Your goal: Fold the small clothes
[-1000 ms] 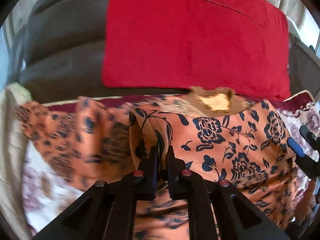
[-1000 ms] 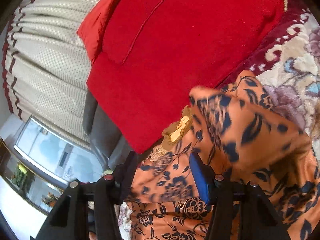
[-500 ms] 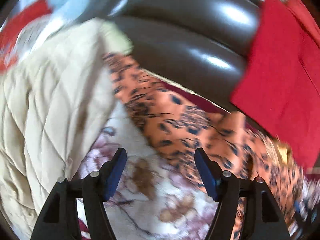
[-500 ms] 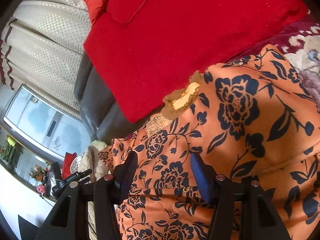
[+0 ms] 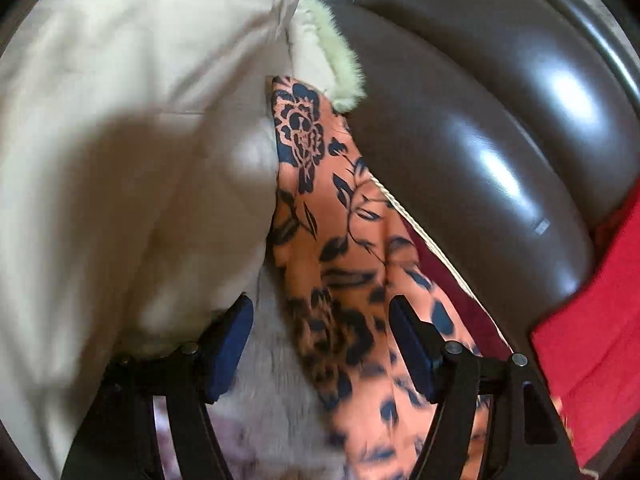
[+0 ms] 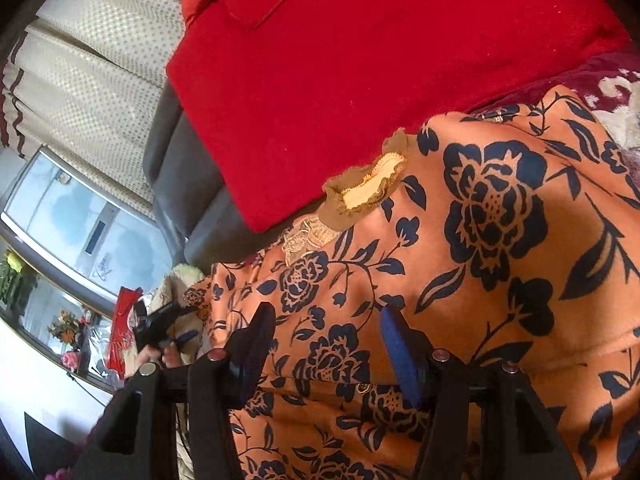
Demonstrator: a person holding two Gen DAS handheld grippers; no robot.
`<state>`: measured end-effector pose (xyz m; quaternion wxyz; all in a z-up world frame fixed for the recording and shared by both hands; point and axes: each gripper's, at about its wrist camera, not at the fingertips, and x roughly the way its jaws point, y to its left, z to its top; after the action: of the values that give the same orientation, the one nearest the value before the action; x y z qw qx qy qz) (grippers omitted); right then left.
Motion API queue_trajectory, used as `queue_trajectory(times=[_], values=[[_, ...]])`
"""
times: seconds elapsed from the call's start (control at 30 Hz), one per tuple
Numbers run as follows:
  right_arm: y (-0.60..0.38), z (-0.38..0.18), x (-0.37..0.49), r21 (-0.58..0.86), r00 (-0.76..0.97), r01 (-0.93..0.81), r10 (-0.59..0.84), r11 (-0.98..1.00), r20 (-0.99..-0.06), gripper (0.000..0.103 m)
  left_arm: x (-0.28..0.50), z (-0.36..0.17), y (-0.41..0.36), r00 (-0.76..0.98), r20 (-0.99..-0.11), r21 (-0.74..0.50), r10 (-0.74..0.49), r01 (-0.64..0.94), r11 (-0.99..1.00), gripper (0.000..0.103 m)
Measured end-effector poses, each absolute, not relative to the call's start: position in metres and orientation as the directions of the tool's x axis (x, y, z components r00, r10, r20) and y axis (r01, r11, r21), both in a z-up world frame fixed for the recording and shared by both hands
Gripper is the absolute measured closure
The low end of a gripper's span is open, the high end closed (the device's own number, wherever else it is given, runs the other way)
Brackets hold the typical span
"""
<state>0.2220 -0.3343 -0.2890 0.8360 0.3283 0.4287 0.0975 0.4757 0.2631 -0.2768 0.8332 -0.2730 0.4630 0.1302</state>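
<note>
Orange satin garment with dark blue rose print (image 5: 340,280), seen first from the left wrist: a narrow strip running from the cream fur-trimmed padded jacket (image 5: 120,140) down between the fingers, lying on a pale flowered bed cover (image 5: 272,400). Left gripper (image 5: 320,344) spread wide, blue pads apart, nothing pinched; strip of garment lying between the two fingers, nearer the right one, contact not clear. Cream jacket bulging against the left finger (image 5: 230,344). Dark brown glossy leather sofa back (image 5: 500,140) along the far edge of the cover, a maroon border with white cord (image 5: 436,256) at its foot. Red cloth (image 5: 592,352) hanging at the right edge.

From the right wrist: same orange garment (image 6: 460,260) spread broad across the cover, filling the lower right, its brown ruffled collar with yellow lining (image 6: 368,192) toward the sofa. Right gripper (image 6: 326,344) likewise spread, hovering over the cloth and gripping nothing. Large red blanket (image 6: 380,60) draped over the grey-looking sofa back (image 6: 180,208) behind the collar. Beige dotted curtain (image 6: 100,80) at the upper left. Left gripper (image 6: 164,328) small in the distance at the garment's far left end, by the cream jacket.
</note>
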Motion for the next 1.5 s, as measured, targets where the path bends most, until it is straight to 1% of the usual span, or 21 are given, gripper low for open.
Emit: queue_trajectory(times=[0.03,0.07,0.1,0.17,0.27,0.33,0.53,0.63,0.73,0.87,0.93,1.0,1.03,1.07,1.1,1.13,1.2,1.27,1.33,1.43,1.5], values=[[-0.334,-0.292,0.224,0.626,0.607,0.118,0.443,0.770,-0.660,0.044,0.481,-0.280,0.265,0.546,-0.837,-0.344,-0.039,-0.469,0.814,0.038],[-0.334,-0.293,0.225,0.624,0.604,0.118,0.443,0.773,-0.663,0.044,0.485,-0.283,0.267,0.551,-0.834,-0.346,-0.041,-0.464,0.816,0.052],[-0.334,-0.295,0.226,0.620,0.601,0.118,0.441,0.776,-0.666,0.044,0.490,-0.286,0.268,0.547,-0.836,-0.341,-0.040,-0.460,0.820,0.060],[-0.333,-0.298,0.228,0.615,0.595,0.120,0.440,0.779,-0.673,0.044,0.497,-0.291,0.269,0.538,-0.842,-0.324,-0.038,-0.448,0.833,0.097],[-0.332,-0.298,0.230,0.610,0.596,0.116,0.436,0.784,-0.674,0.044,0.495,-0.281,0.265,0.566,-0.824,-0.302,-0.021,-0.408,0.861,0.097],[-0.332,-0.296,0.230,0.603,0.602,0.112,0.429,0.790,-0.673,0.044,0.487,-0.260,0.258,0.622,-0.783,-0.302,-0.018,-0.355,0.885,0.097],[-0.345,-0.283,0.223,0.618,0.652,0.137,0.400,0.774,-0.645,0.044,0.459,-0.164,0.199,0.707,-0.705,-0.205,-0.062,-0.118,0.972,0.097],[-0.360,-0.272,0.216,0.645,0.693,0.154,0.383,0.749,-0.610,0.044,0.429,-0.112,0.155,0.743,-0.658,-0.172,-0.123,0.011,0.985,0.097],[-0.376,-0.260,0.208,0.668,0.733,0.163,0.365,0.726,-0.575,0.044,0.390,-0.065,0.091,0.756,-0.622,-0.118,-0.203,0.165,0.979,0.097],[-0.398,-0.248,0.198,0.695,0.770,0.183,0.339,0.695,-0.541,0.044,0.338,-0.032,0.001,0.721,-0.630,-0.025,-0.290,0.355,0.935,0.097],[-0.411,-0.241,0.190,0.719,0.792,0.193,0.326,0.668,-0.516,0.044,0.316,-0.030,-0.046,0.679,-0.645,0.008,-0.351,0.465,0.885,0.096],[-0.425,-0.235,0.184,0.738,0.812,0.197,0.315,0.645,-0.492,0.043,0.285,-0.035,-0.099,0.592,-0.693,0.052,-0.412,0.611,0.790,0.075],[-0.432,-0.232,0.179,0.742,0.821,0.204,0.301,0.639,-0.485,0.042,0.270,-0.039,-0.118,0.562,-0.715,0.084,-0.417,0.661,0.746,0.050],[-0.438,-0.230,0.176,0.744,0.827,0.213,0.289,0.633,-0.483,0.035,0.250,-0.043,-0.134,0.565,-0.712,0.140,-0.417,0.696,0.704,0.033],[-0.445,-0.230,0.172,0.753,0.833,0.229,0.276,0.617,-0.480,0.031,0.238,-0.045,-0.140,0.580,-0.697,0.177,-0.421,0.709,0.682,0.030],[-0.452,-0.230,0.169,0.765,0.837,0.240,0.272,0.598,-0.476,0.031,0.226,-0.048,-0.144,0.586,-0.689,0.202,-0.428,0.722,0.662,0.030],[-0.460,-0.232,0.166,0.776,0.833,0.254,0.278,0.577,-0.479,0.031,0.218,-0.054,-0.140,0.569,-0.696,0.185,-0.438,0.731,0.656,0.030],[-0.461,-0.233,0.165,0.771,0.825,0.264,0.278,0.580,-0.491,0.031,0.221,-0.066,-0.122,0.581,-0.687,0.146,-0.437,0.699,0.700,0.029],[-0.460,-0.235,0.167,0.759,0.816,0.267,0.280,0.593,-0.506,0.031,0.236,-0.082,-0.102,0.599,-0.692,0.100,-0.403,0.632,0.768,0.029],[-0.454,-0.240,0.173,0.770,0.798,0.261,0.318,0.582,-0.511,0.031,0.265,-0.127,-0.058,0.624,-0.714,0.014,-0.317,0.466,0.884,0.029],[-0.446,-0.244,0.176,0.748,0.775,0.284,0.315,0.600,-0.547,0.031,0.276,-0.154,-0.041,0.633,-0.726,-0.025,-0.270,0.368,0.930,0.029]])
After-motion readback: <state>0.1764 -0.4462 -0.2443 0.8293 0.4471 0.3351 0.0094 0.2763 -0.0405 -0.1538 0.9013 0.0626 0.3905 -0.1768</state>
